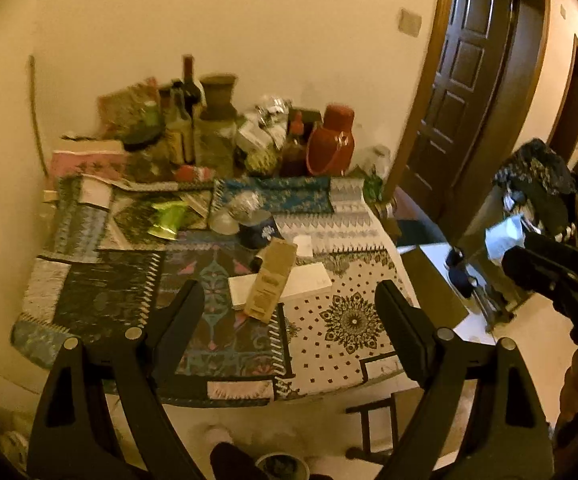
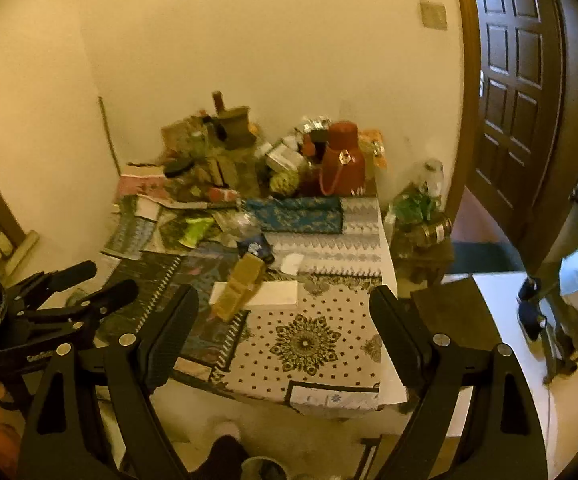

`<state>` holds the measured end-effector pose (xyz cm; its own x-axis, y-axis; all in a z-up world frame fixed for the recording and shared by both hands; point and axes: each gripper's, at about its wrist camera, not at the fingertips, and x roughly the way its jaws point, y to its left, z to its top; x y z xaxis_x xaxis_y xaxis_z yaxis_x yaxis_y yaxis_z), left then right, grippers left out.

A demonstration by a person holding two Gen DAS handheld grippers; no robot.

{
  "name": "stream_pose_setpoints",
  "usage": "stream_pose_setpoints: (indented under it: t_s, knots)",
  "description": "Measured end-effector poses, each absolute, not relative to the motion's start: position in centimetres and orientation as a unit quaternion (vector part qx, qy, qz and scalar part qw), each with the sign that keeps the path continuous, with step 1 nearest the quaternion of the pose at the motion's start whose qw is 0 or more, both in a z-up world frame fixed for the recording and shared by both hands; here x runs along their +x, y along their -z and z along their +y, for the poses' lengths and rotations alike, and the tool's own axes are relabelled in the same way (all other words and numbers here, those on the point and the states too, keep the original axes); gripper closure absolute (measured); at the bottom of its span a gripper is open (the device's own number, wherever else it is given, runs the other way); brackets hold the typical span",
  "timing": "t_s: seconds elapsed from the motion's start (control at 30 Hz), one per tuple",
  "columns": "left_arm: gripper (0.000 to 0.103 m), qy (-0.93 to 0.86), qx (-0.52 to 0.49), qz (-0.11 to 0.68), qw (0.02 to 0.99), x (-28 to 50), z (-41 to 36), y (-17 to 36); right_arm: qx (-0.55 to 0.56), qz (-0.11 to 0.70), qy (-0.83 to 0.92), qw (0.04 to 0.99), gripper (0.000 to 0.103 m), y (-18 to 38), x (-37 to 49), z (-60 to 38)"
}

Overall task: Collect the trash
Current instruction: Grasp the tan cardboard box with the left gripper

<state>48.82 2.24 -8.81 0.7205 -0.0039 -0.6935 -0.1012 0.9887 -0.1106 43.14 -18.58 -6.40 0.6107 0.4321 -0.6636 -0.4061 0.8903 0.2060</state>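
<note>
Patterned woven cloth drapes the bench, a matt brown cardboard carton on it, glossy green wrapper far left.

A lived-in home room — cluttered cloth-covered table, bottles, panelled wooden door.

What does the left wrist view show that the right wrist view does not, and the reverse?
Only the left wrist view shows a second doorway further down the wall and the right gripper seen from the side. Only the right wrist view shows the left gripper from the side. Both share the cluttered table, the tan carton lying on a white box, the red jug, and open, empty jaws.
</note>
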Motion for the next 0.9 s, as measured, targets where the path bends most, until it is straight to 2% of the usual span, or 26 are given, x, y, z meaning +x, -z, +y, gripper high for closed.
stream_pose_setpoints:
  t_s: [0.23,0.43,0.7,0.77,0.83,0.9]
  knots:
    - [0.016,0.026,-0.051,0.431,0.901,55.1,4.2,13.4,0.044,0.427,-0.19,0.883,0.018,9.0,47.3,-16.4]
    - [0.016,0.059,-0.032,0.49,0.869,60.0,5.4,19.3,0.071,0.461,-0.149,0.872,0.018,11.9,50.0,-15.5]
    - [0.016,0.076,-0.011,0.545,0.835,64.2,5.4,26.3,0.053,0.51,-0.121,0.85,0.018,16.1,52.0,-14.8]
    - [0.019,0.076,-0.002,0.547,0.834,64.9,5.2,27.3,0.04,0.519,-0.124,0.845,0.018,16.8,52.3,-14.5]
    - [0.027,0.074,0.006,0.547,0.834,65.4,5.0,28.0,0.023,0.526,-0.131,0.84,0.018,17.4,52.6,-14.1]
    - [0.029,0.068,0.018,0.536,0.841,65.7,4.8,28.1,0.009,0.531,-0.14,0.836,0.018,17.9,52.9,-13.6]
